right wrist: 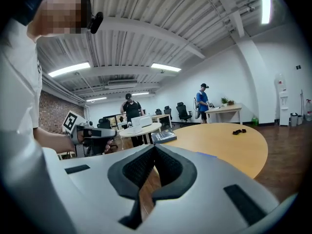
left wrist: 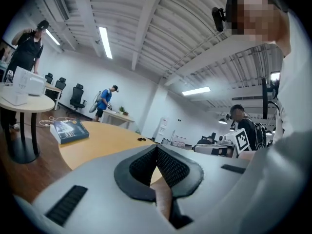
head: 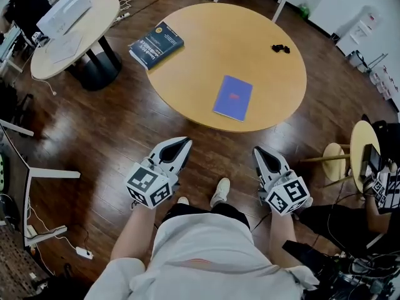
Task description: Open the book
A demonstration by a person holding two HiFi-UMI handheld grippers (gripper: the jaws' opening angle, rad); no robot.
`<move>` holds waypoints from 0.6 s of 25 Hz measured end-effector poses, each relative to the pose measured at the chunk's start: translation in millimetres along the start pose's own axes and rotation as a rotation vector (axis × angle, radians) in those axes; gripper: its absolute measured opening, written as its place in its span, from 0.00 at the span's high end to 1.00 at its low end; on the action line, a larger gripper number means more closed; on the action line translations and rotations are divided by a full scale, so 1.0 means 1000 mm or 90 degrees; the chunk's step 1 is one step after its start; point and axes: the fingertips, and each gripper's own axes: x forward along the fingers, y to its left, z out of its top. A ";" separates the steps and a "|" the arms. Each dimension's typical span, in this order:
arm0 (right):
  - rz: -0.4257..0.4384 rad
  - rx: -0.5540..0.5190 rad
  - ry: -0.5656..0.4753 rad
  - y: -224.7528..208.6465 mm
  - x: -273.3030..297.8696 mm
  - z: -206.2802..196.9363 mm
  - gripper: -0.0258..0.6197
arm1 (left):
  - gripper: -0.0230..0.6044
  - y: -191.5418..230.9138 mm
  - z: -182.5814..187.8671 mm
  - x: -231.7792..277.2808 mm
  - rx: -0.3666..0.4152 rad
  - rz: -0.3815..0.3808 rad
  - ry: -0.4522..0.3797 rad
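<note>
A thin blue-purple book (head: 233,97) lies shut on the round wooden table (head: 250,49), near its front edge. A thicker dark blue book (head: 156,44) rests at the table's left rim; it also shows in the left gripper view (left wrist: 69,130) and in the right gripper view (right wrist: 164,137). Both grippers hang short of the table, over the wooden floor. My left gripper (head: 185,144) is shut with nothing in it, jaws touching at the tips (left wrist: 156,147). My right gripper (head: 257,151) is likewise shut and empty (right wrist: 154,147).
A small black object (head: 280,48) lies on the table's far right. A second round table (head: 78,33) with a white box stands at left, a stool (head: 337,158) at right. People stand in the background; my feet (head: 219,191) are on the floor.
</note>
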 end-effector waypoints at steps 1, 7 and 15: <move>0.002 -0.003 0.003 -0.013 0.001 0.002 0.96 | 0.96 0.000 0.003 0.013 0.001 0.005 -0.003; 0.010 0.012 0.013 -0.094 0.001 0.008 0.96 | 0.96 -0.011 0.012 0.085 0.019 0.031 0.003; 0.047 0.036 0.036 -0.140 0.018 0.004 0.96 | 0.96 -0.016 -0.004 0.130 0.002 0.062 0.038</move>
